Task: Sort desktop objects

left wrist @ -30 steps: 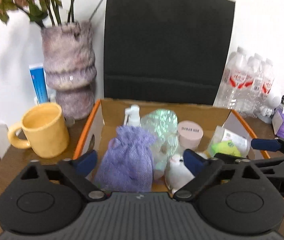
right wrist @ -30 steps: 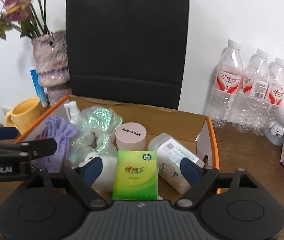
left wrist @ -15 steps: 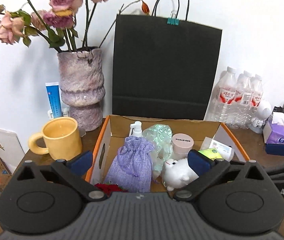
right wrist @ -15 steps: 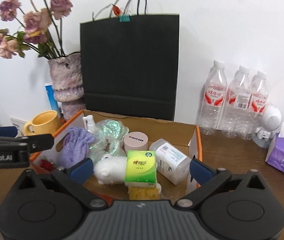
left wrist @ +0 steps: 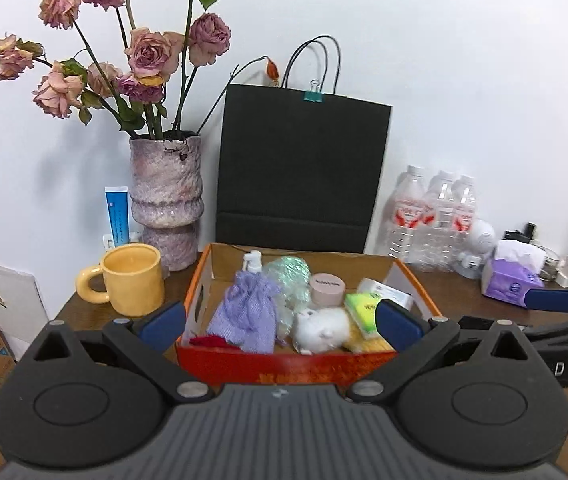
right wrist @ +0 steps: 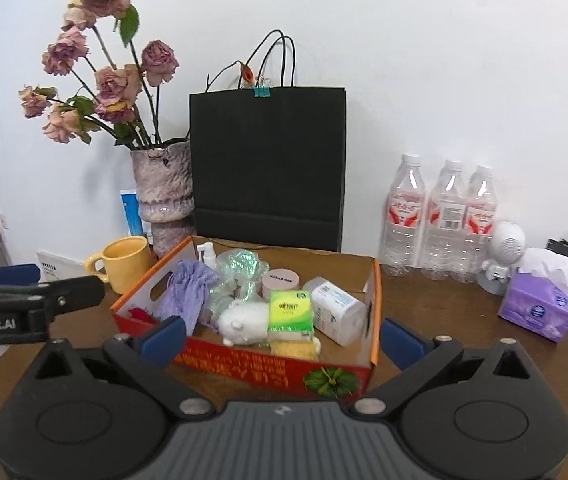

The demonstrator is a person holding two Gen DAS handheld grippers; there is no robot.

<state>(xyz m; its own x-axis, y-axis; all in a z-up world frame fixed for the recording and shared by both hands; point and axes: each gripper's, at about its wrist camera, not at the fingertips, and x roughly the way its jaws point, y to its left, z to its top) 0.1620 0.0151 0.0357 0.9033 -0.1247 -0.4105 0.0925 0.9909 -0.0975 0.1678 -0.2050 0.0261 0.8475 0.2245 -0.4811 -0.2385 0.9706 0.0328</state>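
Observation:
An open cardboard box (left wrist: 284,364) (right wrist: 268,360) with orange edges sits on the brown desk. It holds a purple mesh pouch (left wrist: 246,312) (right wrist: 188,292), a white plush toy (left wrist: 321,330) (right wrist: 244,320), a green tissue pack (right wrist: 288,312) (left wrist: 359,308), a pink jar (left wrist: 325,286) (right wrist: 280,280), a white bottle lying down (right wrist: 337,312), a spray bottle (left wrist: 252,262) and a shiny iridescent bag (right wrist: 236,272). My left gripper (left wrist: 280,322) is open and empty in front of the box. My right gripper (right wrist: 282,340) is open and empty, also before the box.
A yellow mug (left wrist: 132,280) and a flower vase (left wrist: 166,200) stand left of the box. A black paper bag (left wrist: 299,168) stands behind it. Water bottles (right wrist: 443,220), a white speaker (right wrist: 503,256) and a purple tissue pack (right wrist: 539,304) are at right.
Both grippers have pulled back and up from over the box, so the whole box and the wall behind it now show. The box's contents have not moved.

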